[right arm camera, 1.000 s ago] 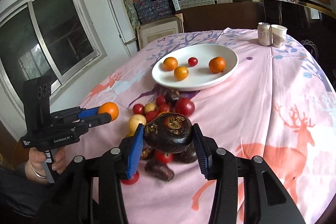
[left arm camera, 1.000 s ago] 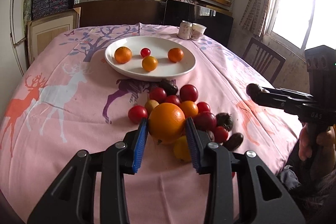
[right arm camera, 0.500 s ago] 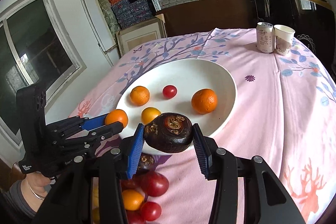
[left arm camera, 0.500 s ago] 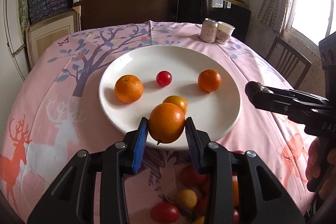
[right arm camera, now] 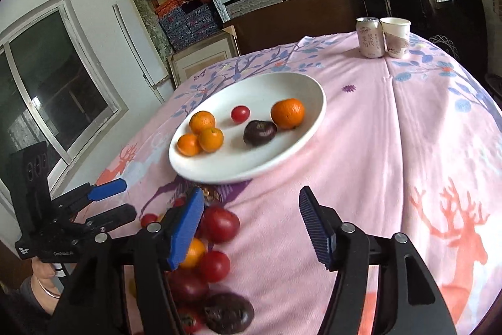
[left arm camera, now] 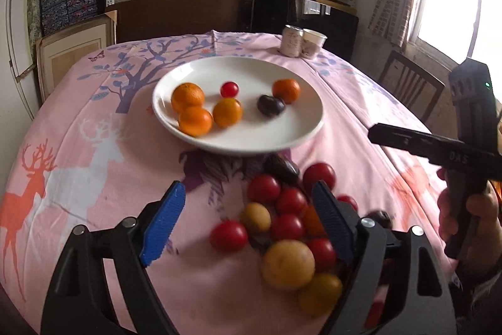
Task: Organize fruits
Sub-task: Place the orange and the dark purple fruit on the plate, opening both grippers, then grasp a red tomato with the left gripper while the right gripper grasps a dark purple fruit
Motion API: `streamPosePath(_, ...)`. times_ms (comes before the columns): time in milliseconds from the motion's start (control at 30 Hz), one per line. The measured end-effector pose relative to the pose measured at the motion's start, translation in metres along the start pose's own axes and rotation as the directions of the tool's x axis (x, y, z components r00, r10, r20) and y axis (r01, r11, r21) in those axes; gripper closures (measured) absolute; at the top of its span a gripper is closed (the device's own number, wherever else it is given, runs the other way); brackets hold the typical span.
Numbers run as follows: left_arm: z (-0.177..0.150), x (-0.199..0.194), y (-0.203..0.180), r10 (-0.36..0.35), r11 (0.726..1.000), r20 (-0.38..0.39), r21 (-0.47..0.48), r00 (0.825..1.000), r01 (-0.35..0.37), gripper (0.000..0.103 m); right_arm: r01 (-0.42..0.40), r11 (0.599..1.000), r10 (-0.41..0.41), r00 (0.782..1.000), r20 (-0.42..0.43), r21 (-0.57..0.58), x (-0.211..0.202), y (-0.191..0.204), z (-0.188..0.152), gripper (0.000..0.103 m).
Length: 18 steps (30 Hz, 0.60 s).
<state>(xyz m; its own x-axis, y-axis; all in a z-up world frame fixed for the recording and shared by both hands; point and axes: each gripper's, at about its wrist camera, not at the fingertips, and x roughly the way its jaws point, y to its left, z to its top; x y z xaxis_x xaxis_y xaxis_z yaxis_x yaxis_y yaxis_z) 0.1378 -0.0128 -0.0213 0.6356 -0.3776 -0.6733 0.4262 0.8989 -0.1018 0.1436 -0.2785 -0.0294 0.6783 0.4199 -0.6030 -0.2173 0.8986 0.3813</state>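
Observation:
A white plate (left arm camera: 301, 127) (right arm camera: 282, 159) on the pink tablecloth holds several oranges (left arm camera: 194, 120) (right arm camera: 288, 112), a small red tomato (left arm camera: 229, 89) (right arm camera: 240, 114) and a dark purple fruit (left arm camera: 270, 105) (right arm camera: 259, 132). A loose pile of red tomatoes (left arm camera: 264, 188) (right arm camera: 220, 223), yellow fruits (left arm camera: 288, 264) and dark fruits (right arm camera: 228, 316) lies in front of the plate. My left gripper (left arm camera: 248, 218) is open and empty above the pile. My right gripper (right arm camera: 251, 222) is open and empty, just before the plate's near rim.
A drink can (left arm camera: 291, 40) (right arm camera: 371, 36) and a paper cup (left arm camera: 313, 43) (right arm camera: 396, 36) stand at the table's far edge. A wooden chair (left arm camera: 408, 87) stands at the right. Shelves with boxes line the back wall.
Both grippers opened and pulled back from the plate. The orange from the left gripper and the dark fruit from the right gripper now lie on the plate.

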Motion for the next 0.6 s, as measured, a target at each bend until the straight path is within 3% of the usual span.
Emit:
streamPosePath(267,-0.075,-0.058,-0.065,-0.13,0.97,-0.054,0.199,0.99,0.138,0.023,0.002,0.993,-0.004,1.0,0.017,0.122,-0.03,-0.036,-0.043,0.039)
streamPosePath(333,-0.09,-0.063,-0.084,-0.131,0.957,-0.055,0.253,0.99,0.141,0.031,0.011,0.992,-0.013,1.0,0.015,0.13,-0.03,-0.039,-0.045,0.039)
streamPosePath(433,-0.103,-0.051,-0.1,-0.127,0.951,-0.103,0.27,0.987,0.15,0.054,0.024,0.995,-0.026,1.0,0.018,0.101,-0.031,-0.032,-0.049,0.039)
streamPosePath(467,-0.105,-0.045,-0.102,-0.131,0.953,-0.124,0.259,0.984,0.159,0.072,0.03,0.996,-0.032,0.999,0.02,0.089,-0.032,-0.029,-0.051,0.039)
streamPosePath(600,-0.108,-0.031,-0.104,-0.107,0.962,-0.107,0.241,0.988,0.13,0.075,0.029,0.998,-0.031,0.999,0.032,0.057,-0.038,-0.025,-0.057,0.039)
